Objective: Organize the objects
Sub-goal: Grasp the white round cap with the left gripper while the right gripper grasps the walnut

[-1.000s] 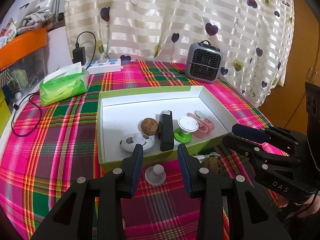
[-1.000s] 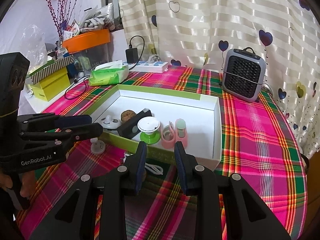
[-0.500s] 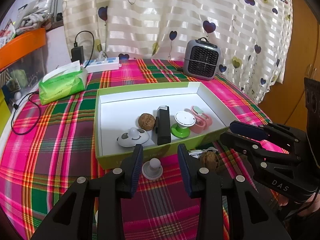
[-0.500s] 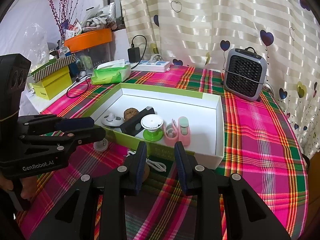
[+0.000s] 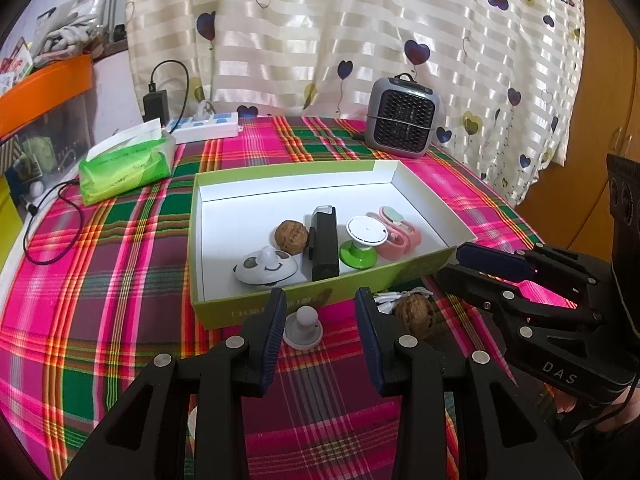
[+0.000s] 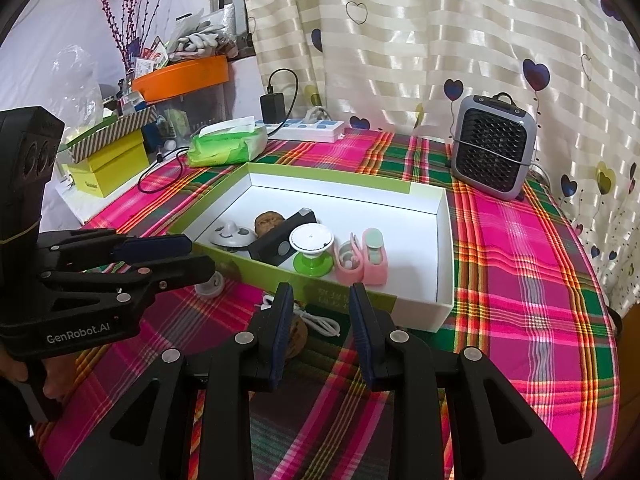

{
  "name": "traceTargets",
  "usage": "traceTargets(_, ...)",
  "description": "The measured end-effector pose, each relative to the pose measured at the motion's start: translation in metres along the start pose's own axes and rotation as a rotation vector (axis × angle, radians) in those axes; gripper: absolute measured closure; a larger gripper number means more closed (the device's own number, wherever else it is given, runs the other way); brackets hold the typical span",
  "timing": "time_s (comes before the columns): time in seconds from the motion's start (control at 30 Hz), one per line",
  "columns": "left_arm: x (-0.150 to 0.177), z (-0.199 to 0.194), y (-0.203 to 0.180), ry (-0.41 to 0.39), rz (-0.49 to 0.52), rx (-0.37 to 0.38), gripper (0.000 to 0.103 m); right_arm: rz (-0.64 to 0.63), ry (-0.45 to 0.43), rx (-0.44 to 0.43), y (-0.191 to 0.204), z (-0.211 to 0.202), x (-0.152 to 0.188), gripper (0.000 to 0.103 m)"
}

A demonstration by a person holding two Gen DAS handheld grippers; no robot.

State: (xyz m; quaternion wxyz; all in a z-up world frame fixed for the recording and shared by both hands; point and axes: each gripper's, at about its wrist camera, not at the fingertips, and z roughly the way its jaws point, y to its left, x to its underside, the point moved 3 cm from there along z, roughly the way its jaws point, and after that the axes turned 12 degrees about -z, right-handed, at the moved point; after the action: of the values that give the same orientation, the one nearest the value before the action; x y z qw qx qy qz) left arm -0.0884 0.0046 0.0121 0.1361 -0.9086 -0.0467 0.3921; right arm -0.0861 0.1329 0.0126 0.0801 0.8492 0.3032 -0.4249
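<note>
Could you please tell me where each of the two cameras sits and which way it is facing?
Left wrist: on the left gripper, looking forward and down at the green box and grey knob; the right gripper shows alongside.
Right wrist: on the right gripper, looking forward and down at the box and white cable; the left gripper and a hand show.
Shared: box, heater, tissue pack.

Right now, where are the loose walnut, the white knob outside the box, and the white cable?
loose walnut (image 5: 415, 315), left wrist view, shell top.
white knob (image 5: 303, 326), left wrist view, its round head.
white cable (image 6: 320, 322), right wrist view, cord loop.
</note>
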Motion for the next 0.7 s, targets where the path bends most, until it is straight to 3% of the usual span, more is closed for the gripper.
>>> traceTargets(0.33,0.016,-0.01,-0.001,0.008,-0.006,-0.002,0.069,-0.002,-0.003,-0.016,0.004,-0.005,0.002,0.073)
traceTargets(0.4,0.016,-0.013,0.0,0.008,-0.007,0.001,0.069,-0.004,-0.002,-0.018,0.006,-0.006,0.003,0.071)
traceTargets(0.47,0.016,-0.015,0.0,0.009,-0.009,0.003,0.069,-0.006,-0.002,-0.019,0.007,-0.007,0.004,0.063)
traceTargets(0.7,0.022,-0.024,0.001,0.005,-0.009,0.01,0.069,-0.008,-0.001,-0.027,0.009,-0.009,0.006,0.062)
